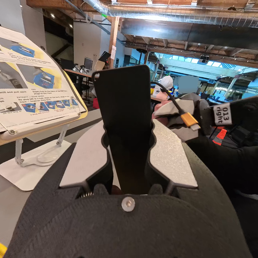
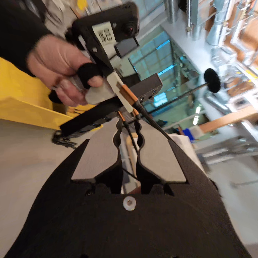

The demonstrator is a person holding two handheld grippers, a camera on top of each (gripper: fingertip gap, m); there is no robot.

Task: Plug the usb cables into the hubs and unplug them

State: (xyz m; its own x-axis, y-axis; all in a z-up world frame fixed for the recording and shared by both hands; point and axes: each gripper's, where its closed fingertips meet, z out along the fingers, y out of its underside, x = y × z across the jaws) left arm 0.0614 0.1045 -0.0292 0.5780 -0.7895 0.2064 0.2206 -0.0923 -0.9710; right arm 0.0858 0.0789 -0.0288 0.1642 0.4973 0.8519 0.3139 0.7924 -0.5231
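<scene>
In the left wrist view my left gripper is shut on a flat black hub, held upright by its side edges. A black cable arcs from the hub's right edge to a loose gold-shelled plug in front of my right gripper. In the blurred right wrist view my right gripper has its jaws a narrow gap apart. A thin cable with an orange plug shows through the gap. I cannot tell if it is pinched. A black hub bar and a larger orange plug lie just beyond.
An instruction board on a white stand is at the left on the grey table. A yellow bin is at the left in the right wrist view. An orange cone stands on the floor beyond.
</scene>
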